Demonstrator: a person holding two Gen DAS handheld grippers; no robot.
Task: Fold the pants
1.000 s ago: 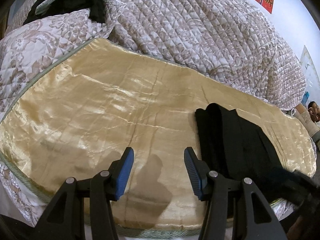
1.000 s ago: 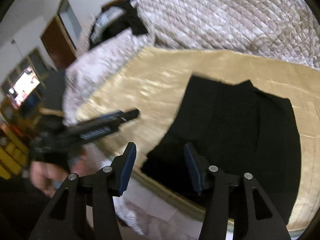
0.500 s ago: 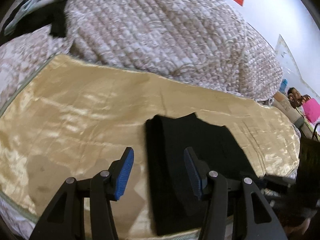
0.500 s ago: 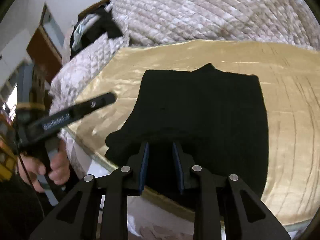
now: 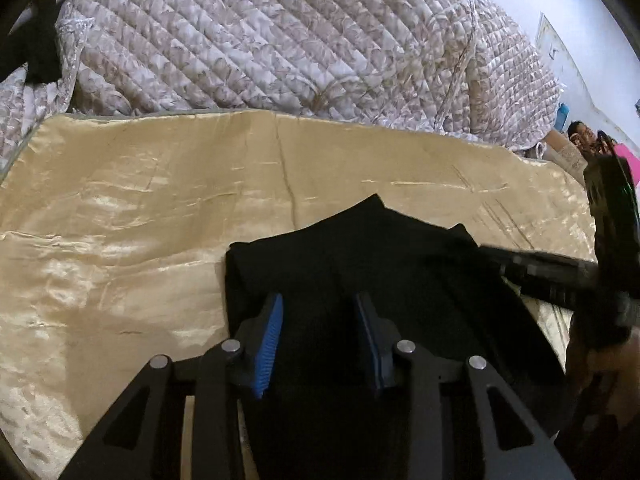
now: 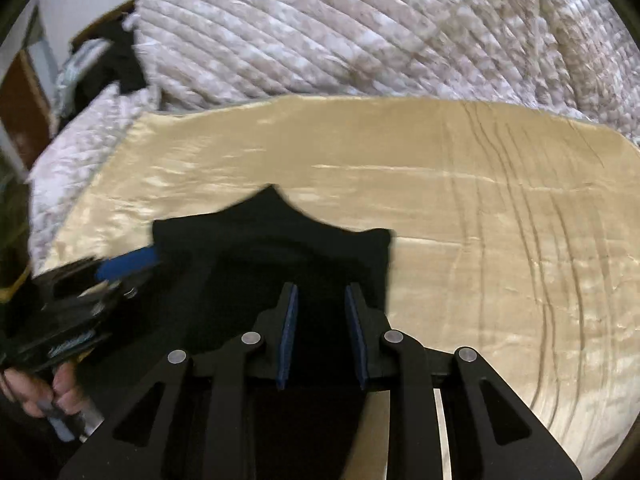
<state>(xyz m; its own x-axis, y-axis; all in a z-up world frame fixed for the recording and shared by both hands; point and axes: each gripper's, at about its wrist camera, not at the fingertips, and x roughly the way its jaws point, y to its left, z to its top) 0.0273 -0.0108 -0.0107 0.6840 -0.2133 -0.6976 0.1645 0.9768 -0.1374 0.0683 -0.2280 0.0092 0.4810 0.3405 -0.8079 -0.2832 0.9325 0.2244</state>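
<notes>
Black pants, folded into a squat block, lie on a gold satin sheet near its front edge. My left gripper hovers over the pants' near left part. Its jaws are closing, with a gap between the blue pads and dark cloth showing in it. My right gripper is over the near right corner of the pants. Its jaws are narrower and also closing, with black cloth between them; I see no pad pressing. The left gripper's blue pad enters the right wrist view from the left, held by a hand.
A bulky quilted blanket is heaped behind the gold sheet. Dark clothes are piled at the far left, next to a brown door. A person sits far off at the right. Bare gold sheet stretches right of the pants.
My left gripper swung right from the bare gold sheet onto the pants and its jaws narrowed. My right gripper shifted to the pants' near right corner, its jaws going from wide to narrow.
</notes>
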